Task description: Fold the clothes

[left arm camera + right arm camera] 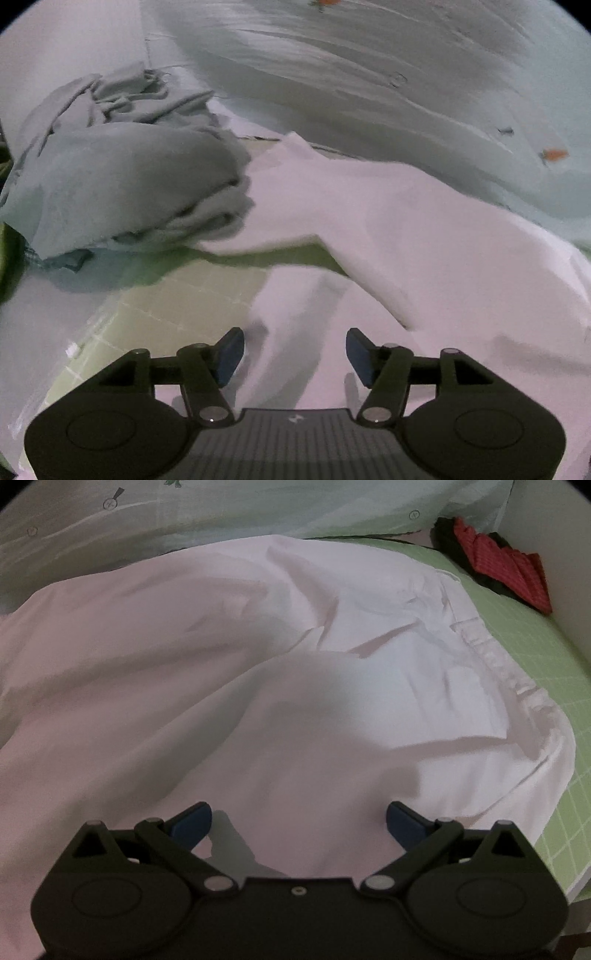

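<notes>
Two tools in view, both with jaws apart and nothing between the pads. Left tool hangs over the near edge of the white garment, blue pads clear of the cloth. Right tool stands wider, also over white cloth, gripping nothing.

We see the white garment spread across the green grid mat, mostly flat but creased. In the right wrist view a gathered, ruffled hem runs along its right side next to bare mat, and the cloth stretches away from that hem toward the left of the frame; we read the long axis as roughly left-right there, but cannot tell the full outline. In the left wrist view a fold edge runs diagonally from upper middle down to the right, with a strip of mat showing under it.

A crumpled grey garment sits at the left of the left wrist view, touching the white one. Pale green patterned fabric lies behind both. A red and black folded item sits in the far right corner of the right wrist view, apart from the white garment. Left wrist view is motion-blurred.
</notes>
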Demonstrator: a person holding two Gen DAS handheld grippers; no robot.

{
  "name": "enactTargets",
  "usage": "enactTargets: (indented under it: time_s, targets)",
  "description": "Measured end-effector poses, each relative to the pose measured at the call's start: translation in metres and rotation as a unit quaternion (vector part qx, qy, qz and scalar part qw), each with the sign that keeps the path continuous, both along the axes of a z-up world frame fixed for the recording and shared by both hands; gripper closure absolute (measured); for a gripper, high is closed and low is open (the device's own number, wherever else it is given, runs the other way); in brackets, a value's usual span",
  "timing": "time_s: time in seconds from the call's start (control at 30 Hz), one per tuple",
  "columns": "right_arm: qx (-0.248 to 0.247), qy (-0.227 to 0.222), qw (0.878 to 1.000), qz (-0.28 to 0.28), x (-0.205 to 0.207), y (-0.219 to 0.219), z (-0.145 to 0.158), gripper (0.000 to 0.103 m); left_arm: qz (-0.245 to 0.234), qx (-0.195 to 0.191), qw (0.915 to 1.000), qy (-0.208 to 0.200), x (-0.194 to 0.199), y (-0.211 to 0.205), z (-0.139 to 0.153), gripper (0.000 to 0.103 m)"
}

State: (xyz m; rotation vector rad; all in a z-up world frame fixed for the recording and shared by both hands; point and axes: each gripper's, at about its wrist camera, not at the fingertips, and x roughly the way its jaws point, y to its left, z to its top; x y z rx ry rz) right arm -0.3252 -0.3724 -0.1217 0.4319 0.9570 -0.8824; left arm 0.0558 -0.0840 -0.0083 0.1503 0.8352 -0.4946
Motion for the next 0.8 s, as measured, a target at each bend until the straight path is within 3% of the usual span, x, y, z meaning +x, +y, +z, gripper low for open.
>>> enactTargets:
  time_s: [0.27,0.3,0.37,0.4,0.47,0.6,0.8]
  targets:
    - [0.004,-0.003,1.000,-0.028,-0.001,0.007,-0.002,0.001,-0.015,-0.015,0.9985,0.049,0.049,-0.004,-0.015,0.041]
    - [0.004,-0.004,1.000,-0.030,-0.001,0.008,-0.001,0.001,-0.014,-0.015,0.9985,0.050,0.050,-0.005,-0.016,0.046]
    - [0.004,-0.005,0.999,-0.032,-0.001,0.008,-0.001,0.001,-0.010,-0.014,0.9988,0.047,0.048,-0.004,-0.015,0.070]
    - [0.004,-0.005,0.999,-0.032,0.000,0.009,-0.001,0.001,-0.007,-0.013,0.9989,0.044,0.046,-0.002,-0.014,0.091]
    - [0.004,-0.005,1.000,-0.031,-0.001,0.008,-0.002,0.001,-0.002,-0.011,0.9992,0.038,0.042,0.000,-0.012,0.093]
    - [0.005,-0.006,1.000,-0.024,-0.003,0.005,-0.002,0.001,-0.006,-0.003,1.0000,-0.004,0.011,0.004,0.000,0.095]
    - [0.007,-0.004,1.000,0.003,-0.007,0.002,-0.004,0.001,-0.084,0.062,0.9920,-0.071,-0.079,-0.011,0.004,0.095]
